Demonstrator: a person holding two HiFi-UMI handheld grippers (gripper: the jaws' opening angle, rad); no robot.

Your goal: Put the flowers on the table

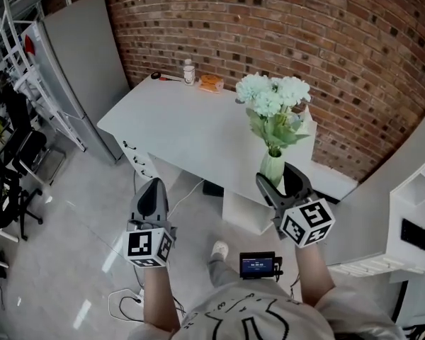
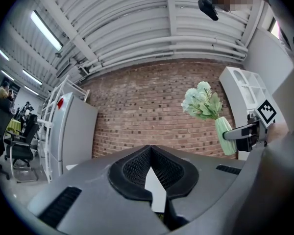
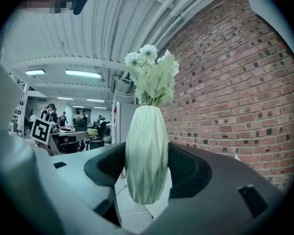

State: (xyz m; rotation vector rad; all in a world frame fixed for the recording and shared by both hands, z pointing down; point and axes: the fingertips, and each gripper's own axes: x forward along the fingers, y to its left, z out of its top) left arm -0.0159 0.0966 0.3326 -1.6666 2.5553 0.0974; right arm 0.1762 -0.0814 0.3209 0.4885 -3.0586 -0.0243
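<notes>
A pale green ribbed vase (image 3: 146,153) with white flowers and green leaves (image 3: 151,80) stands upright between the pads of my right gripper (image 3: 146,165), which is shut on it. In the head view the vase (image 1: 273,167) and its flowers (image 1: 273,98) are by the near right edge of the white table (image 1: 177,122), with the right gripper (image 1: 278,183) around the vase's lower body. The vase's base hangs free, with floor showing below it. My left gripper (image 1: 150,198) is off the table's front, over the floor. Its jaws (image 2: 150,153) are shut on nothing.
A small bottle (image 1: 189,71), an orange object (image 1: 211,83) and a red-and-black tool (image 1: 158,76) lie at the table's far edge by the brick wall. A grey cabinet (image 1: 85,69) stands at the left, a white shelf unit (image 1: 418,211) at the right. Cables (image 1: 127,303) lie on the floor.
</notes>
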